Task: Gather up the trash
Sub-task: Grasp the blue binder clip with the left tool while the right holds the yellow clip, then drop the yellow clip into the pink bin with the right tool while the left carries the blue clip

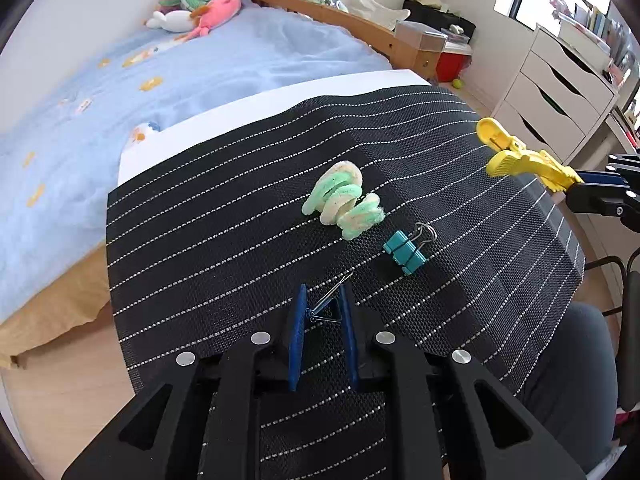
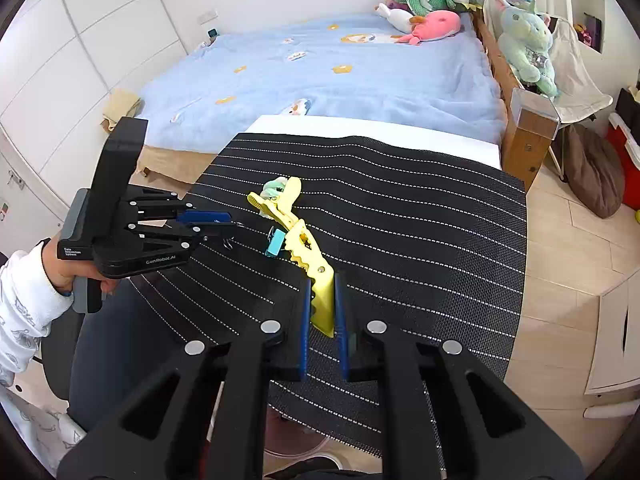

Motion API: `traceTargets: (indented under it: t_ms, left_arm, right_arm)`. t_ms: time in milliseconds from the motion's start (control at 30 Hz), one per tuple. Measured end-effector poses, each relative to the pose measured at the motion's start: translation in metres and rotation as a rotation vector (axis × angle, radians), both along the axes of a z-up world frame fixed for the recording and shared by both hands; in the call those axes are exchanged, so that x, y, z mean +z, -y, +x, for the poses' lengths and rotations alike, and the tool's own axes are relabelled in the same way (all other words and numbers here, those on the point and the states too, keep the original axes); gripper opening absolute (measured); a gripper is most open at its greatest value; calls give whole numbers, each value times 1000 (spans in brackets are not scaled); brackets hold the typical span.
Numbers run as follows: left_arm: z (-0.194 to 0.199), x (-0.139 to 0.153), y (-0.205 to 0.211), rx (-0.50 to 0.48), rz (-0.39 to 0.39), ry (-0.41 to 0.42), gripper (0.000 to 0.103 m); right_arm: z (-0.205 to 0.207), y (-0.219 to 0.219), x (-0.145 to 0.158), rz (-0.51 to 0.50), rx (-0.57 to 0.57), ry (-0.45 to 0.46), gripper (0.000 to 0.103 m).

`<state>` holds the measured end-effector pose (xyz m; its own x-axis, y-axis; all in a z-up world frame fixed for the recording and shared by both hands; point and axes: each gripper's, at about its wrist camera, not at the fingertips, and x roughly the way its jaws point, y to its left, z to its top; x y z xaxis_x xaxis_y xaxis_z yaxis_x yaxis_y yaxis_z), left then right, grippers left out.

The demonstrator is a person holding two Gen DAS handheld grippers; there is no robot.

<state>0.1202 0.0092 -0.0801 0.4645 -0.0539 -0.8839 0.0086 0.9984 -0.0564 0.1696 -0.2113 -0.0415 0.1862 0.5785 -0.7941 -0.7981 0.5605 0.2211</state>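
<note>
My left gripper (image 1: 324, 292) is shut on a small blue binder clip (image 1: 326, 312) with wire handles, held just above the black striped mat (image 1: 224, 208). My right gripper (image 2: 321, 280) is shut on a yellow hair clip (image 2: 298, 240), held above the mat; that clip also shows in the left wrist view (image 1: 520, 156). A green-and-white twisted hair tie (image 1: 344, 200) lies mid-mat. A teal binder clip (image 1: 406, 250) lies just to its right. The left gripper appears in the right wrist view (image 2: 230, 222).
The mat covers a white table (image 1: 280, 96) beside a bed with a blue blanket (image 1: 160, 80) and plush toys (image 1: 208, 4). White drawers (image 1: 560, 84) stand at the right. A chair (image 1: 624, 300) is at the table's right side.
</note>
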Motion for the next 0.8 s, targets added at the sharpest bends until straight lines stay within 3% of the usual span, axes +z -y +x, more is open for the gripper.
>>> traceTargets:
  t_ms: [333, 800]
  left_arm:
    - [-24, 29, 13, -33, 0, 55, 16]
    - [-94, 73, 45, -96, -14, 179, 16]
  right_arm:
    - [-19, 3, 11, 19, 19, 29, 11]
    - [-81, 25, 24, 31, 74, 83, 11]
